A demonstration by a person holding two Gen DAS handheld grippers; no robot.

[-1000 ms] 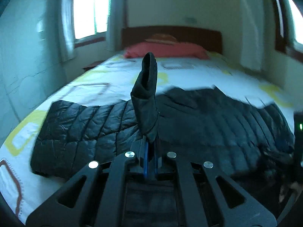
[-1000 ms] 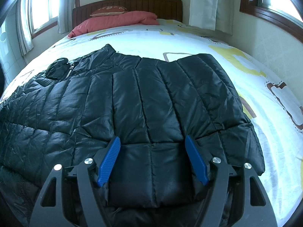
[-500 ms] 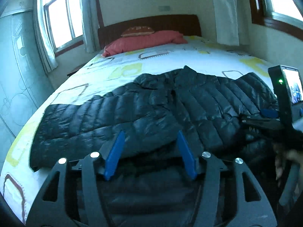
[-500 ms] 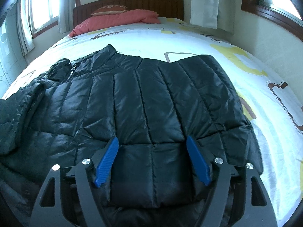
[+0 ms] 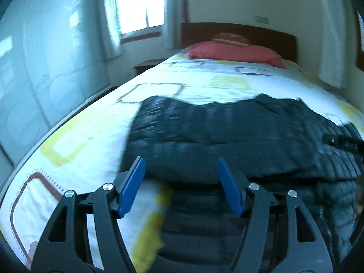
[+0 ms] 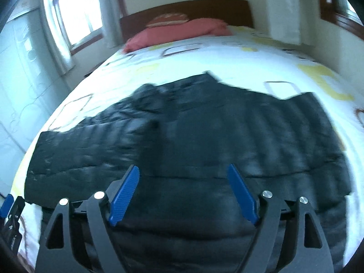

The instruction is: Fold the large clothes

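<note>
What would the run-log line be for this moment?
stage: between folds | left gripper: open, empty, jaws just opening | right gripper: open, empty, jaws just opening | black puffer jacket: flat on bed

1. My right gripper [image 6: 183, 179] has its jaws standing wide apart; they have just been opening, and nothing is pressed between the blue pads [image 6: 124, 195].
2. Below them the black quilted jacket [image 6: 204, 136] lies spread across the bed [image 6: 227, 63].
3. A red pillow [image 6: 177, 33] lies at the wooden headboard [image 6: 200, 9].
4. The picture is blurred.
</note>
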